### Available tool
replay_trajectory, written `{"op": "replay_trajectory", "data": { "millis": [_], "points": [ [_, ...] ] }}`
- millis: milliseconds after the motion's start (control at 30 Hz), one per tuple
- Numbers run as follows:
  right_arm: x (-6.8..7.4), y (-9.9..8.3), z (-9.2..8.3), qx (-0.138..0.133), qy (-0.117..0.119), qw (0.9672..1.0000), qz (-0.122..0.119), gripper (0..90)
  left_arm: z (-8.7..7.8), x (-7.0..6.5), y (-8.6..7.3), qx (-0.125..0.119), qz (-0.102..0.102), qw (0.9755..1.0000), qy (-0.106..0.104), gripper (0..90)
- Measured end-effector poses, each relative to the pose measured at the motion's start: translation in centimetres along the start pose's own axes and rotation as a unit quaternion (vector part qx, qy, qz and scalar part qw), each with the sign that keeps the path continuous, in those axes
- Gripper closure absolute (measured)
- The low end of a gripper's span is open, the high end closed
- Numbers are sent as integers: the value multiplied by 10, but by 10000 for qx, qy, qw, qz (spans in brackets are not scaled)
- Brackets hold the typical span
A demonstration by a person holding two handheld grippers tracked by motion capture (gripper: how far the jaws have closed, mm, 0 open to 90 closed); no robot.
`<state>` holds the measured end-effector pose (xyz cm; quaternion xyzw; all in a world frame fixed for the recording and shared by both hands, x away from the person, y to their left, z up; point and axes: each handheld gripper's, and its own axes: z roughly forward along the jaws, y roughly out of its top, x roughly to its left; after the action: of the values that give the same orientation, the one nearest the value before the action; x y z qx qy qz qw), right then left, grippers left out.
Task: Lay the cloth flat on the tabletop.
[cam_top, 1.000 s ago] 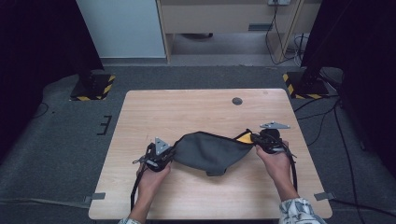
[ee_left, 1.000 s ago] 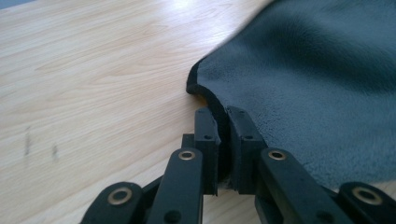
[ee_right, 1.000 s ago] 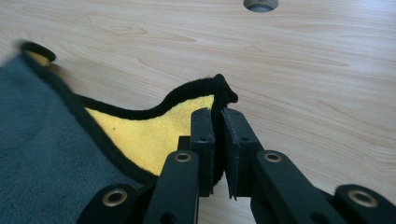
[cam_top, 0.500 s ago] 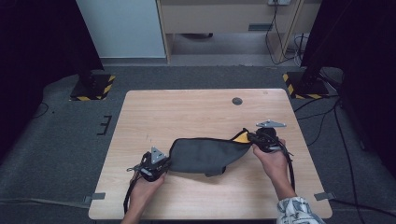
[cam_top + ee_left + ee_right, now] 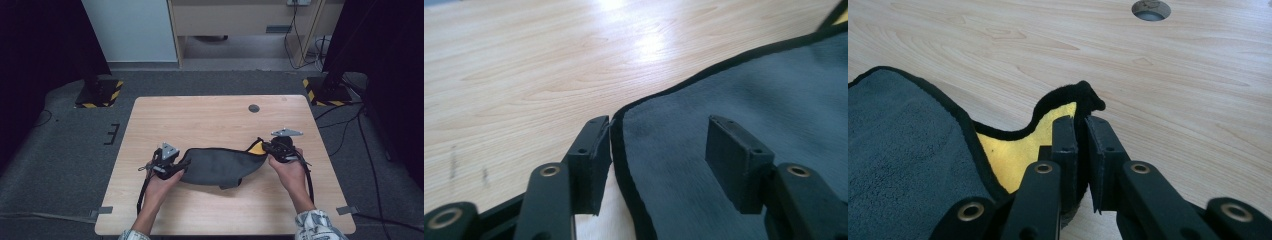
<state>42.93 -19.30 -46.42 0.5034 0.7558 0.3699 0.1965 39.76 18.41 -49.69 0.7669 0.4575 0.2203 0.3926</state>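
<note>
So I've got this dark grey cloth (image 5: 217,167) with black trim and a yellow underside spread across the near half of the wooden table (image 5: 210,117), stretched between my two hands.

My right gripper (image 5: 274,148) is clamped on the cloth's right corner. In the right gripper view my two black pads (image 5: 1065,145) are squeezed nearly together with the black-edged corner pinched between them, and the yellow side (image 5: 1020,150) is peeking out where the corner folds up off the wood.

My left gripper (image 5: 172,162) is at the cloth's left end, and its jaws have just been opening. In the left gripper view they stand well apart: the left pad (image 5: 591,155) sits just beside the black hem, right at the edge, while the right pad (image 5: 734,160) hovers over the grey fabric. The cloth's corner lies between them but neither pad is pressing on it, so it's resting flat on the table there.

There's a small round hole (image 5: 254,108) in the table, well apart from the cloth, toward the far side.
</note>
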Motion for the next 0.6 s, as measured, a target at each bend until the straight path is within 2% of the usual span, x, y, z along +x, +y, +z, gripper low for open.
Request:
{"op": "replay_trajectory", "data": {
  "millis": [233, 267, 400, 467, 600],
  "points": [
    [2, 0, 1, -3, 55, 10000, -3, 832, 35, 6, 9, 352, 65, 9993, 61, 380],
    [2, 0, 0, 3, 69, 10000, -21, 832, 38, 6, 9, 332, 70, 9994, 73, 379],
    [1, 0, -1, -2, 77, 10000, 6, 832, 51, 8, 8, 605, -37, 9981, 110, 380],
    [0, 0, -1, -4, 75, 10000, 11, 832, 54, 9, 7, 689, 6, 9975, 133, 382],
    [-1, -1, -1, -15, 104, 9999, -6, 831, 59, 8, 4, 774, -38, 9970, 79, 404]
  ]
}}
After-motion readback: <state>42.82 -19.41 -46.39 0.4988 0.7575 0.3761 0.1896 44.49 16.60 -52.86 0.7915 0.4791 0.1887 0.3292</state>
